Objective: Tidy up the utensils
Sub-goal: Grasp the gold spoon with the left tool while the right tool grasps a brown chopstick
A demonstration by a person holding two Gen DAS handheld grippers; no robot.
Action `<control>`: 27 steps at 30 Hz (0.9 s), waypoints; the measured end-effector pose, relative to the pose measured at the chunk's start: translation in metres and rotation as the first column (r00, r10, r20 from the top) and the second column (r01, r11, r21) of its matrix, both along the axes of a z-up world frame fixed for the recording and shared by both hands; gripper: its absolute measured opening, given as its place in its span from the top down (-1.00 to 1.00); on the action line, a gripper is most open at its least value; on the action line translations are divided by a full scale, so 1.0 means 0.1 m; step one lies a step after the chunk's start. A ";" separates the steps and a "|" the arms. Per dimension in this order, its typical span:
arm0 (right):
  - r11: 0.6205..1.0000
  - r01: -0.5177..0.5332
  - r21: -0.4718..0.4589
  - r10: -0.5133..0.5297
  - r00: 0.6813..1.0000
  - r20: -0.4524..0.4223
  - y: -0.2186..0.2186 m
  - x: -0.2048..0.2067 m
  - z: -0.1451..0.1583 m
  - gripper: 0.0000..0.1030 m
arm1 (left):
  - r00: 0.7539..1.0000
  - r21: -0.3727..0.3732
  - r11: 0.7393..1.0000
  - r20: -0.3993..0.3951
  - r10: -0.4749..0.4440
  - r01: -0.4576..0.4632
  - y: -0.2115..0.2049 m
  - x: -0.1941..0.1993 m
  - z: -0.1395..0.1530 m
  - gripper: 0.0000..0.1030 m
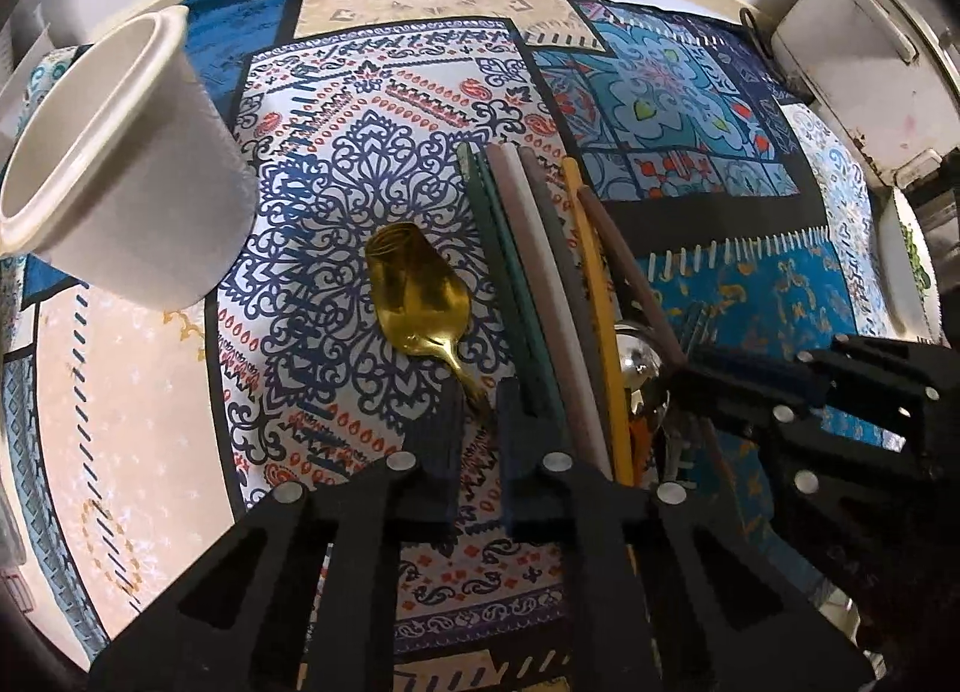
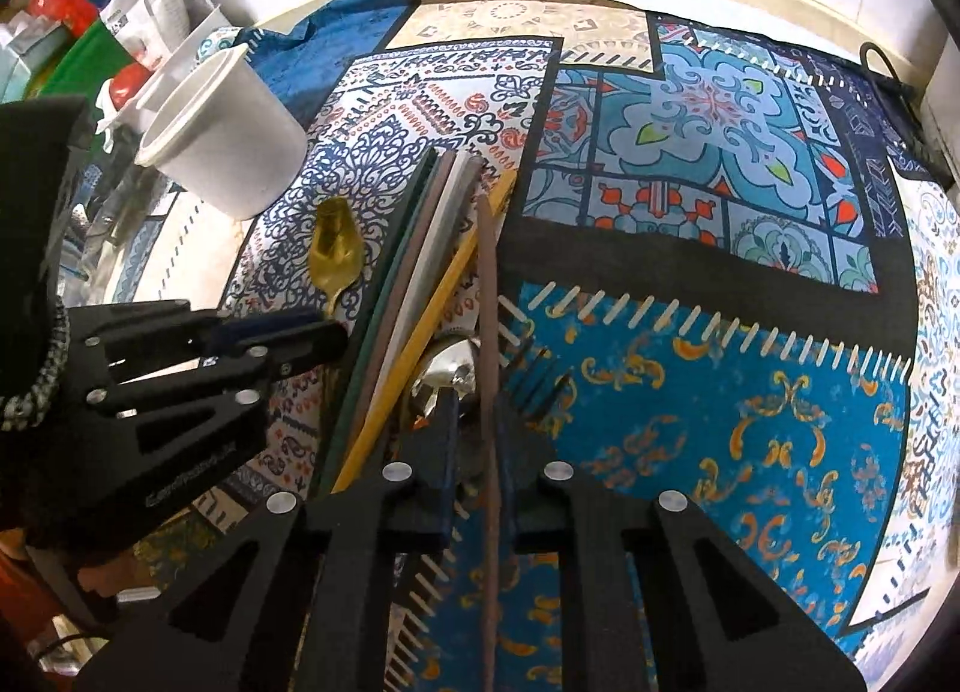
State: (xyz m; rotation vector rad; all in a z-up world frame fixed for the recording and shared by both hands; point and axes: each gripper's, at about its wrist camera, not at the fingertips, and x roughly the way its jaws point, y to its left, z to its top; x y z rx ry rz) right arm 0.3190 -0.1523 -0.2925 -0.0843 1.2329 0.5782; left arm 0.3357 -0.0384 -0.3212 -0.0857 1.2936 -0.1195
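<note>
A gold spoon (image 1: 420, 287) lies on the patterned tablecloth, its handle running between my left gripper's (image 1: 480, 410) fingers, which stand slightly apart around it. Beside it lies a bundle of coloured chopsticks (image 1: 540, 272) over a silver spoon (image 1: 639, 359). A white utensil cup (image 1: 126, 164) stands at the far left. In the right wrist view, my right gripper (image 2: 477, 422) brackets a brown chopstick (image 2: 489, 332) with its fingers close around it, next to the silver spoon (image 2: 447, 374) and a dark fork (image 2: 540, 386). The cup (image 2: 225, 143) and gold spoon (image 2: 333, 245) show too.
The patterned tablecloth (image 2: 750, 392) covers the table. A white appliance (image 1: 864, 74) stands at the far right with a black cable. Bags and red and green packaging (image 2: 90, 20) clutter the far left behind the cup.
</note>
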 end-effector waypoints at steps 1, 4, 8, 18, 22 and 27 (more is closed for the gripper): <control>1.000 0.001 -0.003 -0.001 1.000 0.007 0.01 0.00 0.00 0.81 | 1.000 -0.005 1.000 -0.002 -0.007 0.007 0.01 0.01 0.00 0.82; 1.000 -0.001 -0.008 0.001 1.000 0.019 0.01 0.03 -0.01 0.86 | 1.000 -0.007 1.000 -0.003 -0.016 0.016 0.05 0.01 -0.01 0.82; 1.000 -0.004 -0.002 0.004 0.999 0.032 0.00 0.05 -0.02 0.89 | 1.000 0.012 1.000 -0.006 -0.010 0.010 0.17 -0.05 0.00 0.88; 1.000 -0.010 0.029 0.009 1.000 0.022 -0.07 0.15 0.10 0.89 | 0.998 0.051 0.997 -0.010 0.066 -0.066 0.35 0.15 0.00 0.20; 0.999 -0.015 0.042 0.014 1.000 0.015 -0.04 0.23 0.13 0.88 | 0.997 0.098 0.992 -0.001 0.074 -0.074 0.27 0.27 -0.03 0.09; 0.998 -0.030 0.062 0.031 0.999 -0.011 0.07 0.35 0.07 0.77 | 0.996 0.123 0.989 0.014 0.084 -0.085 0.14 0.44 -0.07 -0.02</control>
